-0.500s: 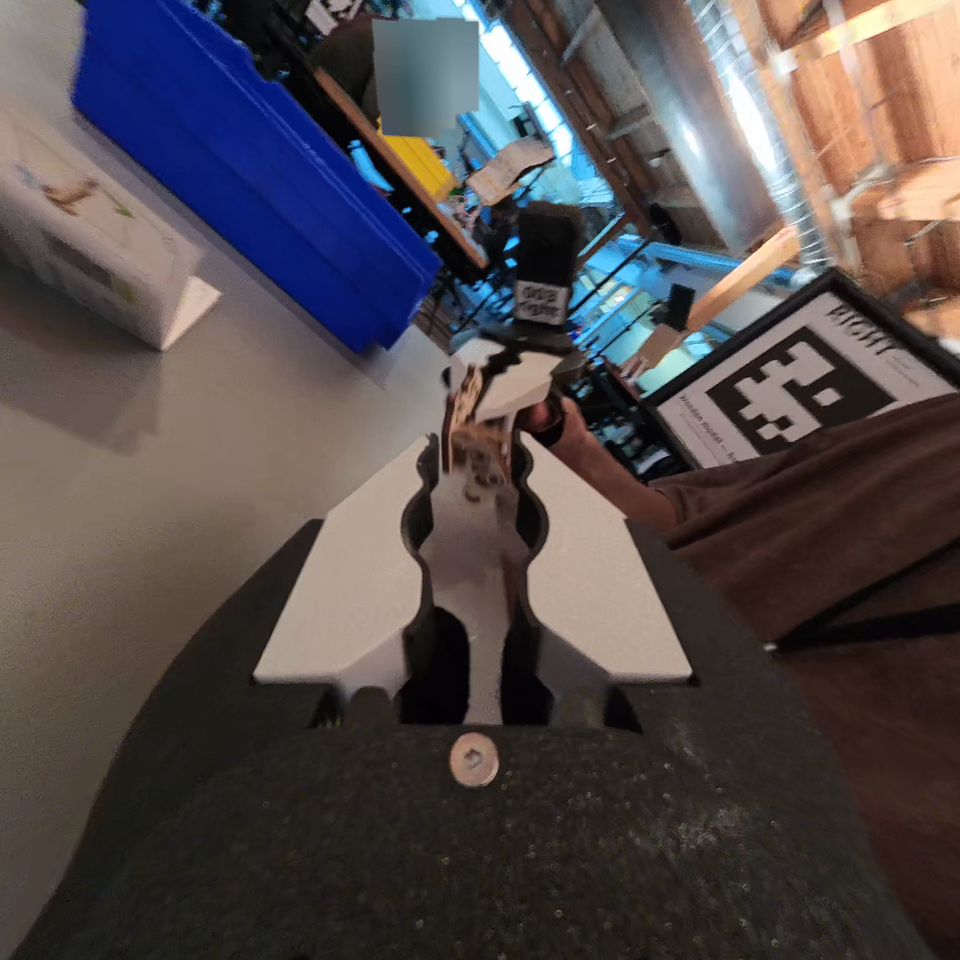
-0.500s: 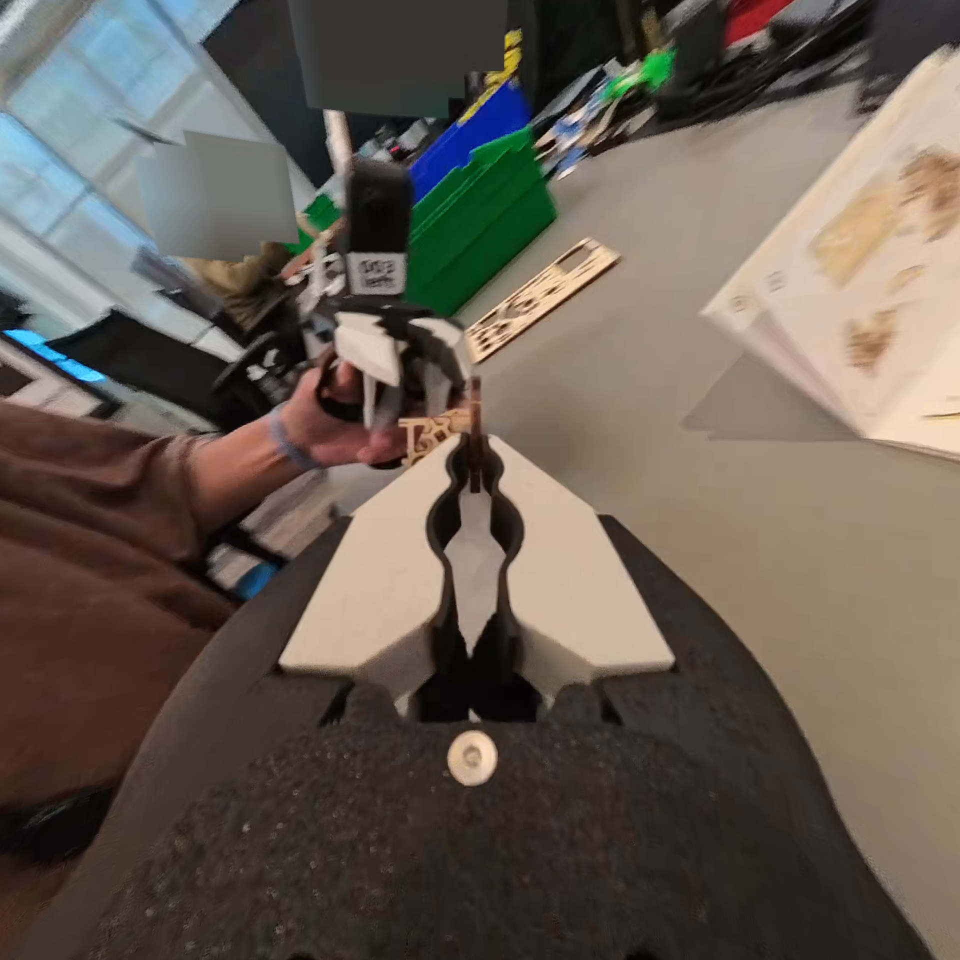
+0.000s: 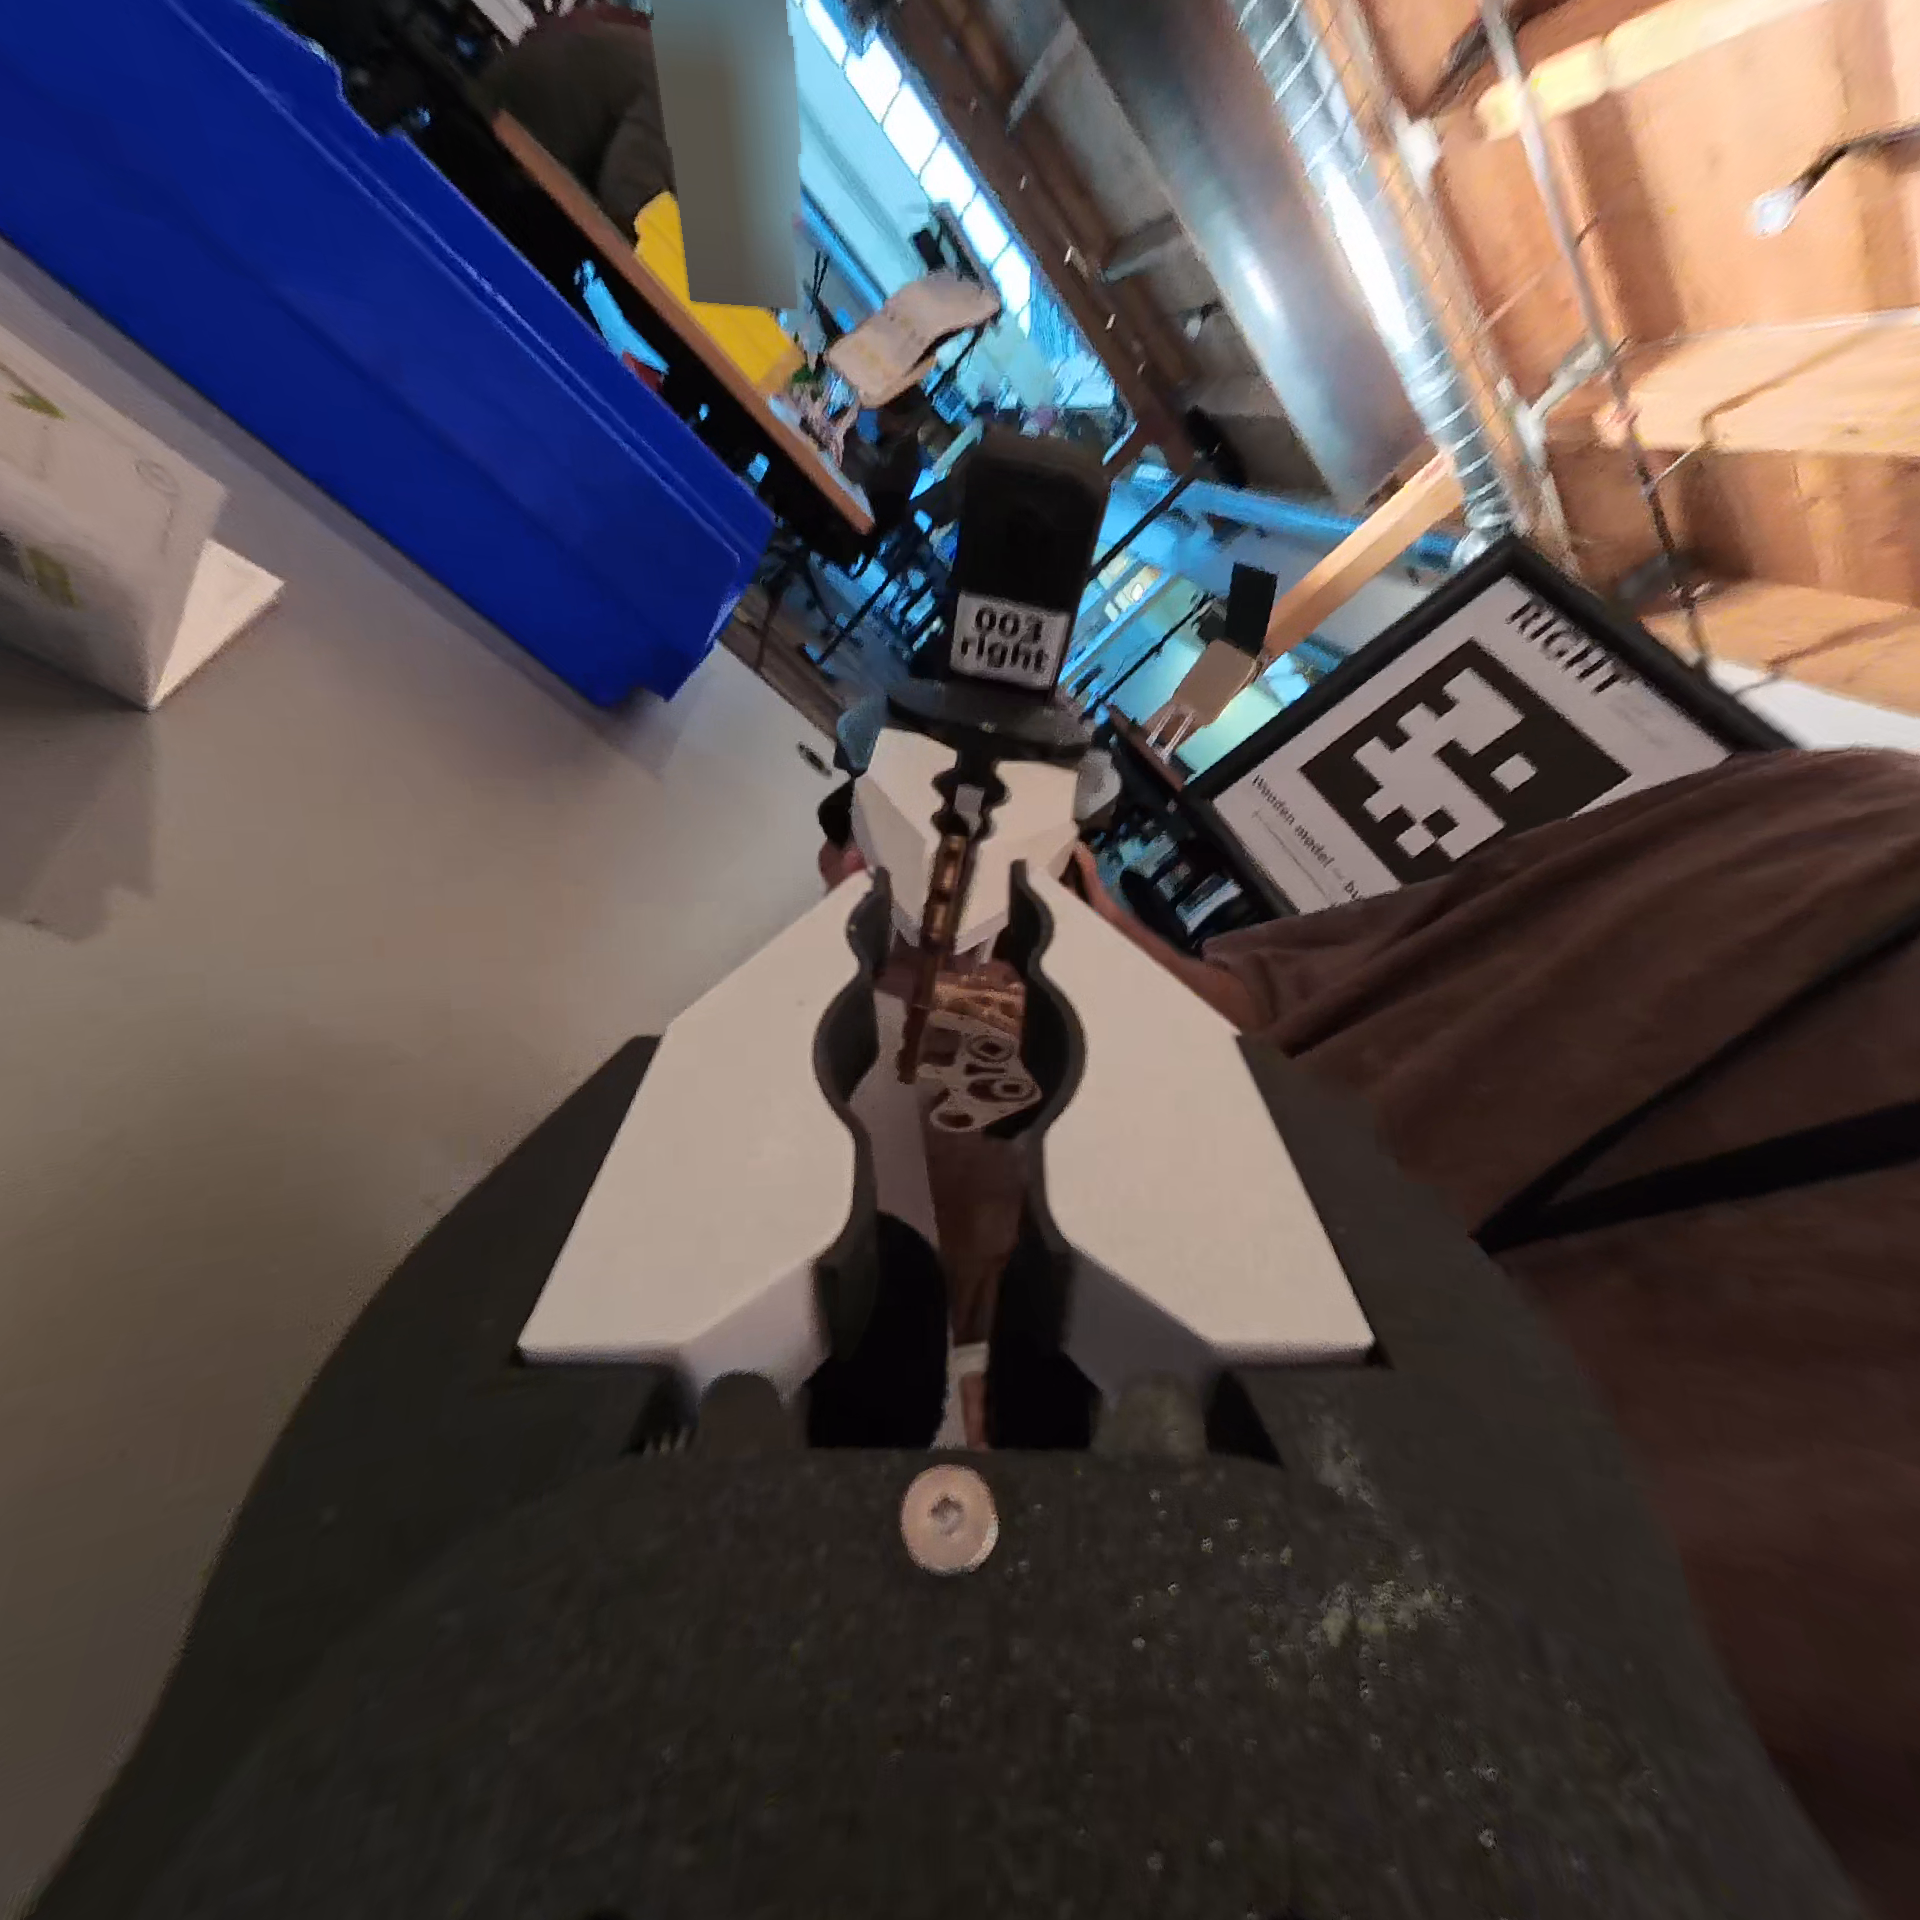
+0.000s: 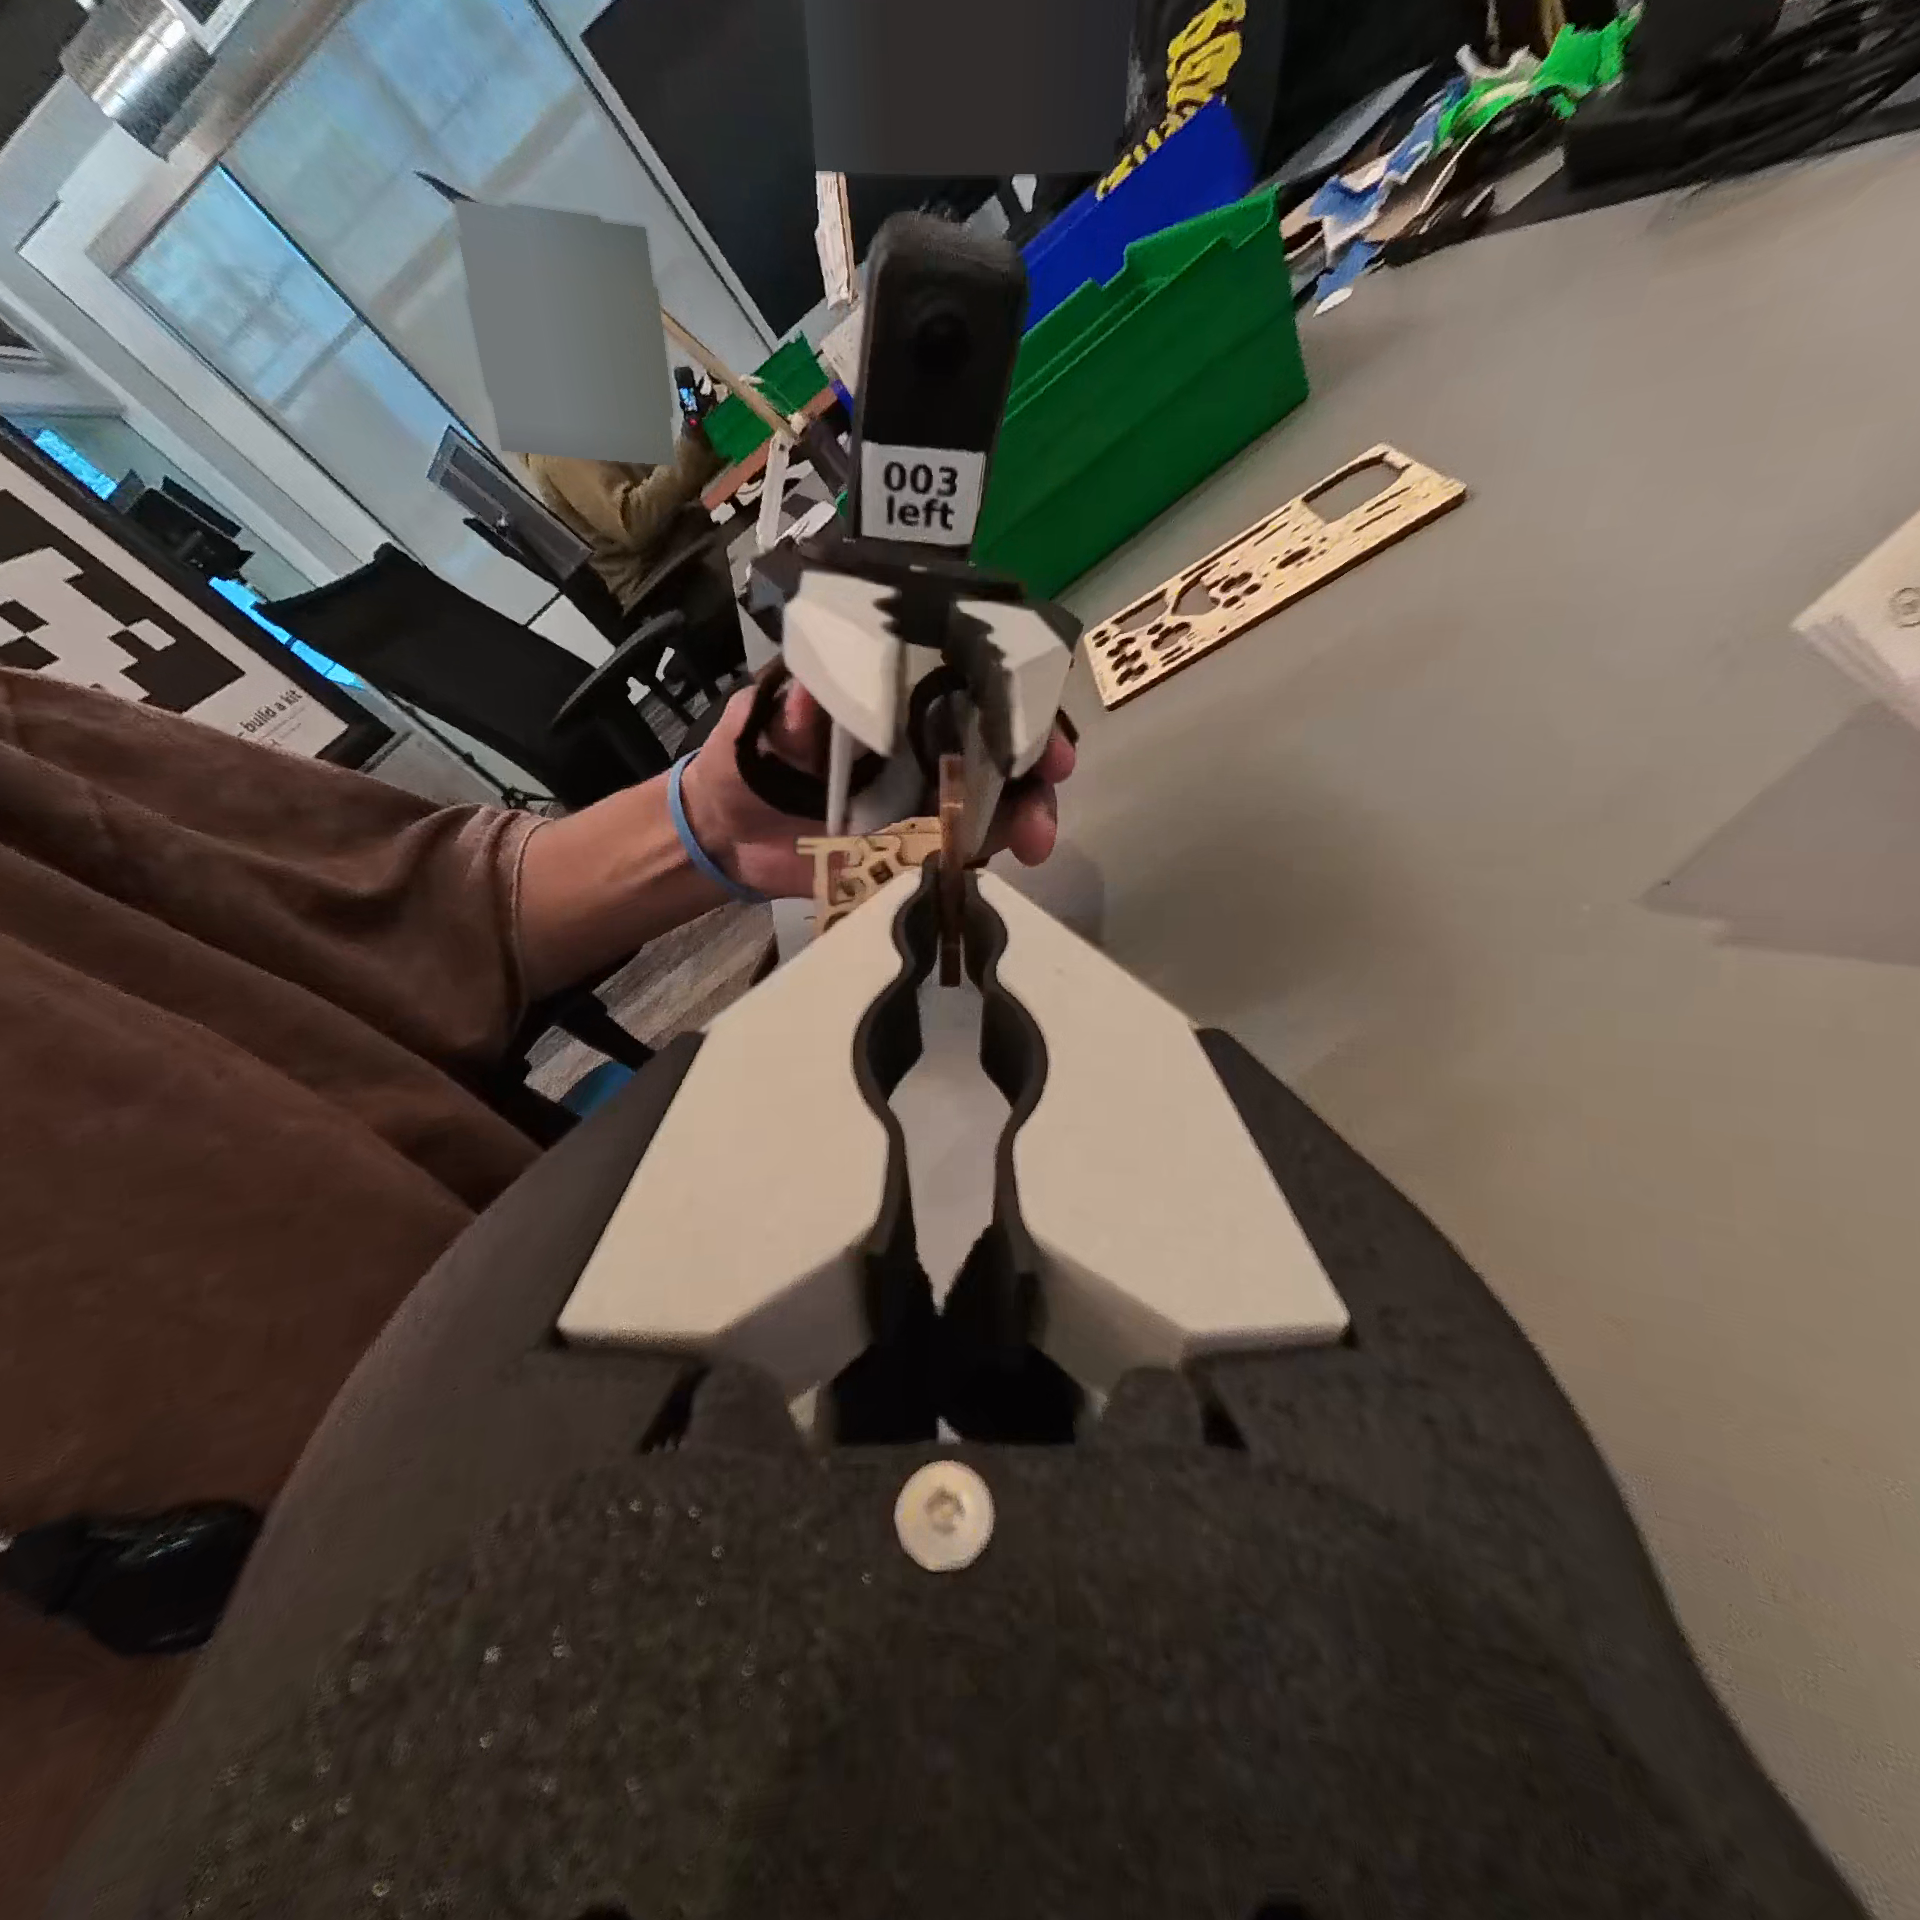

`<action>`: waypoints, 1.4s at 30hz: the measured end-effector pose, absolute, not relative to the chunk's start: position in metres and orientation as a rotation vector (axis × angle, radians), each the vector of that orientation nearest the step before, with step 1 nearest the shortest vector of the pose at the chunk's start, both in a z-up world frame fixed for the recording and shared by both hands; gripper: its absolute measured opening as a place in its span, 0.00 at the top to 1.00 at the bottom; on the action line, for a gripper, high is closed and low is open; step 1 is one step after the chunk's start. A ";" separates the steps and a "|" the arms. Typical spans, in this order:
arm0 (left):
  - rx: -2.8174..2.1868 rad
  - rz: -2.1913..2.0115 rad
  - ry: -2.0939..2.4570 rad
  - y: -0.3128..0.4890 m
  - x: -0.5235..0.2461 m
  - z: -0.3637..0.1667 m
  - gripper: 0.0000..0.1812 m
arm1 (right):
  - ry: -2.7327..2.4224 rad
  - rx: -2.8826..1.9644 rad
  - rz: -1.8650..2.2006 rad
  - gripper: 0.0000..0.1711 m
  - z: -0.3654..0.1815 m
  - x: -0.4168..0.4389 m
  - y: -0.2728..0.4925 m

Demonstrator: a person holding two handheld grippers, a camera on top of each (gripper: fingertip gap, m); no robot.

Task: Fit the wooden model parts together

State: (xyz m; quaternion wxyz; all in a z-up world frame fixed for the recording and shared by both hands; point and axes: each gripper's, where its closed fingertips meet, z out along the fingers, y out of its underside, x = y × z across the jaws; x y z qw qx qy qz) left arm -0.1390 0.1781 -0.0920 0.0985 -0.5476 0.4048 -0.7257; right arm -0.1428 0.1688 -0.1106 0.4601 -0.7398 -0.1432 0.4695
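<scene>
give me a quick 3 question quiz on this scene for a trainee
1. True or false: the right gripper is shut on a thin wooden strip.
2. Which lies flat on the grey table: A) punched-out wooden sheet, B) hammer, C) glue bottle?
3. Fill in: the left gripper holds a flat wooden ___ with cut-out holes.

Key: 1 true; 2 A; 3 part.
</scene>
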 end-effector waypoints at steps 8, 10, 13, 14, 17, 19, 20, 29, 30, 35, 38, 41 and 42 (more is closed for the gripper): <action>-1.656 -2.047 1.451 0.162 -0.151 -0.111 0.97 | -0.437 -1.884 1.200 0.98 -0.117 -0.150 0.161; -1.667 -2.025 1.522 0.156 -0.153 -0.116 0.99 | -0.491 -1.909 1.199 0.98 -0.120 -0.152 0.158; -1.684 -1.929 1.621 0.152 -0.156 -0.126 0.99 | -0.543 -1.960 1.187 0.98 -0.128 -0.154 0.154; -1.683 -1.912 1.640 0.151 -0.157 -0.127 0.99 | -0.549 -1.969 1.198 0.98 -0.130 -0.154 0.152; -1.698 -1.879 1.617 0.154 -0.154 -0.128 0.99 | -0.524 -1.973 1.200 0.98 -0.131 -0.151 0.156; -1.712 -1.850 1.578 0.161 -0.151 -0.127 0.99 | -0.510 -1.953 1.115 0.96 -0.132 -0.145 0.164; -1.723 -1.830 1.541 0.168 -0.151 -0.126 0.99 | -0.513 -1.945 1.035 0.94 -0.133 -0.140 0.168; -1.969 -1.633 1.095 0.247 -0.168 -0.142 0.99 | -0.839 -2.206 0.550 0.87 -0.192 -0.120 0.149; -1.977 -1.652 1.089 0.246 -0.167 -0.143 0.99 | -0.886 -2.218 0.485 0.89 -0.197 -0.123 0.150; -2.019 -1.563 1.175 0.238 -0.163 -0.157 0.99 | -1.077 -2.259 0.242 0.89 -0.216 -0.129 0.156; -2.008 -1.584 1.190 0.233 -0.162 -0.154 0.99 | -1.118 -2.286 0.179 0.90 -0.223 -0.128 0.158; -2.013 -1.579 1.199 0.232 -0.163 -0.155 0.99 | -1.151 -2.262 0.109 0.93 -0.223 -0.127 0.162; -2.013 -1.594 1.199 0.231 -0.163 -0.155 0.99 | -1.154 -2.254 0.082 0.96 -0.223 -0.126 0.164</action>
